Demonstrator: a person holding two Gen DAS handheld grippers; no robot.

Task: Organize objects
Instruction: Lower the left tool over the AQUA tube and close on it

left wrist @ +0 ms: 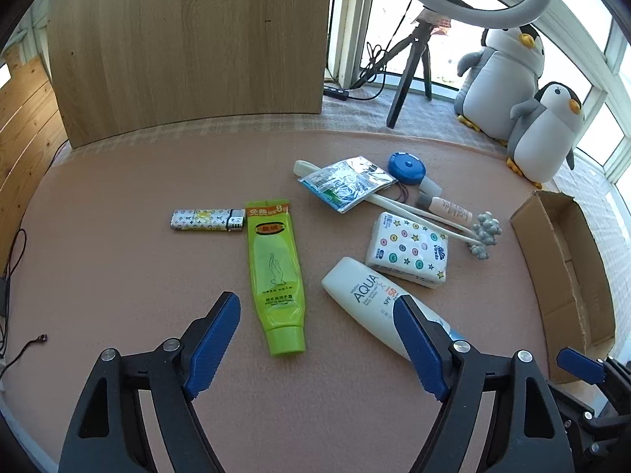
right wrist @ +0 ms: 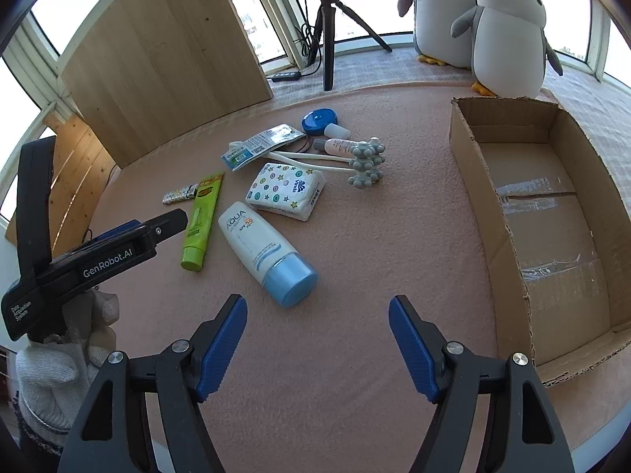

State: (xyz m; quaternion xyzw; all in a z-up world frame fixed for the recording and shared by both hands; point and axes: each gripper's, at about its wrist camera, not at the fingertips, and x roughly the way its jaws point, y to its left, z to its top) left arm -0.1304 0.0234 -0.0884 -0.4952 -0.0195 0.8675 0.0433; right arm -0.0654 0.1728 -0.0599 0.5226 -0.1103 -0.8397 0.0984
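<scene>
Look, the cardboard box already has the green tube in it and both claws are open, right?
Not quite. The cardboard box has nothing in it; the green tube lies on the table, as the right wrist view shows. Both the left claw and right claw are open.

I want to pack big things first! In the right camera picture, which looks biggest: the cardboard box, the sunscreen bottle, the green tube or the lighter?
1. cardboard box
2. sunscreen bottle
3. green tube
4. lighter

The bottle lies nearer the camera than the tube, so that pair is unsure.

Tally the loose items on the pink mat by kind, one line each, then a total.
Tubes and bottles: 3 (green tube, sunscreen, small pink bottle)
Packets: 2 (tissue pack, foil pouch)
Lighter: 1
Tape measure: 1
Massage roller: 1
Total: 8
</scene>
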